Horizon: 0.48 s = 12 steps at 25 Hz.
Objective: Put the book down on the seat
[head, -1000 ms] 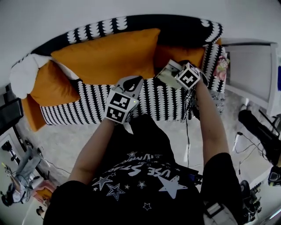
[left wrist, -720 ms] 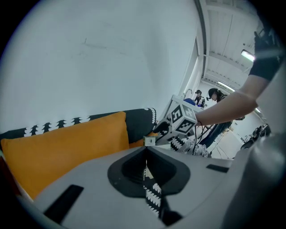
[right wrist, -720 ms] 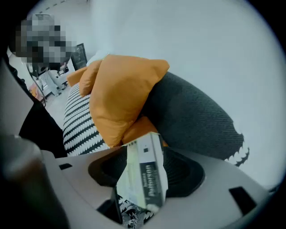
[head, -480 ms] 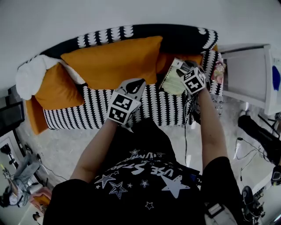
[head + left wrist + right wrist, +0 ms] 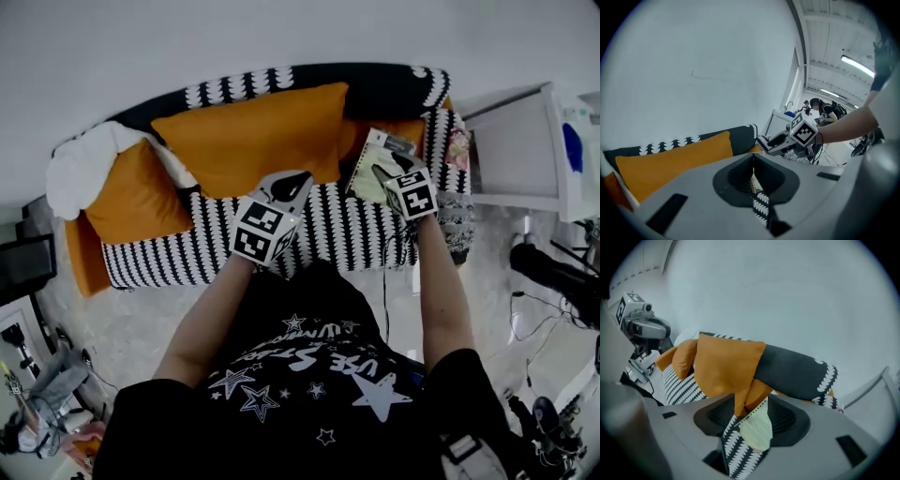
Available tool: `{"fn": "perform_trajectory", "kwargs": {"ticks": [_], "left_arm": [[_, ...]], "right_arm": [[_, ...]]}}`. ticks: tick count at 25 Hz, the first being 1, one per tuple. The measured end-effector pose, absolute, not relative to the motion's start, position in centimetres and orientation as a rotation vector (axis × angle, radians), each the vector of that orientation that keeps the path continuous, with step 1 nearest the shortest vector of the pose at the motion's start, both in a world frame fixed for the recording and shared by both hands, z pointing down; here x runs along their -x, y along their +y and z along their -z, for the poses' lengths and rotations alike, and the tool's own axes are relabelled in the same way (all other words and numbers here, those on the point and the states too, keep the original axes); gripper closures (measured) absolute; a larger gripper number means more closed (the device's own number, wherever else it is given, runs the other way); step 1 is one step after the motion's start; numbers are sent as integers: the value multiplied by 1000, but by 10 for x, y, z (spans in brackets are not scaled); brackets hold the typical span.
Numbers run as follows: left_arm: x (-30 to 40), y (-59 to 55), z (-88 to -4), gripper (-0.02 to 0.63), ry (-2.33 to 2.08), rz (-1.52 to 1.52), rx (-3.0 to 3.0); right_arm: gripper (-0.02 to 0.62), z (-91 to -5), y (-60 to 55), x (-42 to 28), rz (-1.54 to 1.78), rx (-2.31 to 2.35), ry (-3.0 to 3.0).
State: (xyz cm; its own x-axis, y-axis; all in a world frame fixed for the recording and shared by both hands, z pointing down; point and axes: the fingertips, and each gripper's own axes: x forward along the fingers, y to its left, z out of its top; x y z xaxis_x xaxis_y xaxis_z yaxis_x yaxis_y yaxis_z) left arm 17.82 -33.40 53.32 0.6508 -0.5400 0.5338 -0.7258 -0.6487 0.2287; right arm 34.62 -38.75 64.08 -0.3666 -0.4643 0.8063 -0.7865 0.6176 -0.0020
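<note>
Sofa seat (image 5: 319, 220) ahead; right tool (image 5: 392, 164) clamps one book (image 5: 368, 178)

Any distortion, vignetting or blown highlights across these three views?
Head view: heavy fisheye, the sofa bows into an arc; flat, dim light, no glare. Left gripper view: black vignette at the corners, the ceiling light is the only hot spot. Right gripper view: same vignette; the book close to the lens looks soft, print unreadable.
</note>
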Motion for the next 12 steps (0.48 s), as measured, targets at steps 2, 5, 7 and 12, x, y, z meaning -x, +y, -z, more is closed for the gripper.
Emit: {"fn": "perform_trajectory", "kwargs": {"ticks": [2, 5, 7, 12], "left_arm": [[-171, -322, -524, 597, -979, -581, -2464], [-157, -305, -512, 597, -952, -550, -2478], [-147, -294, -506, 597, -926, -552, -2502], [-115, -271, -491, 597, -874, -546, -2562]], "right_arm": [[376, -629, -374, -336, -543, -1041, -2043], [392, -610, -355, -317, -562, -1101, -2061], [404, -598, -343, -304, -573, -1131, -2070], [435, -574, -306, -268, -645, -1214, -2103]]}}
